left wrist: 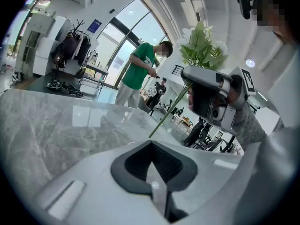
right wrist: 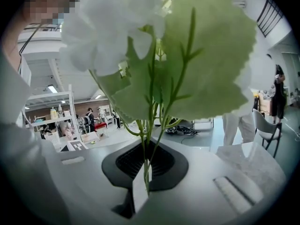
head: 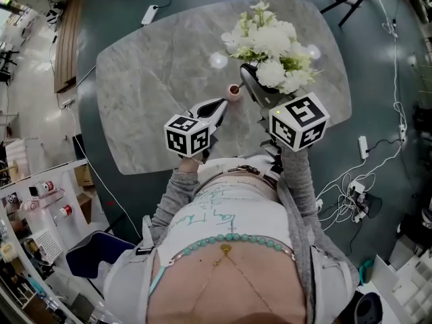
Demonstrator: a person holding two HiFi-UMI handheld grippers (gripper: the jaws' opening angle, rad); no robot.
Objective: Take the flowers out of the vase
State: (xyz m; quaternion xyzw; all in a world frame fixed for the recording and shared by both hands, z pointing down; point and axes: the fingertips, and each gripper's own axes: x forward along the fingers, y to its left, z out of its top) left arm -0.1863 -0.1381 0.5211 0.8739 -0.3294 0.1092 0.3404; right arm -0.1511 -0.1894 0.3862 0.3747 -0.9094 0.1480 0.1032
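My right gripper (right wrist: 144,175) is clenched tight on the green stems of the flowers (head: 270,46), with white heads and broad leaves fanning out just past my jaws. The bunch sits to the right of the little vase (head: 234,90) on the marble table (head: 155,73). My left gripper (left wrist: 152,165) has its jaws pressed together on nothing, just left of the vase.

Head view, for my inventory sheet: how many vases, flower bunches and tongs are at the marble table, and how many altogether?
vase: 1
flower bunch: 1
tongs: 2 (left tongs, shut and empty; right tongs, shut on the stems)
Total: 4
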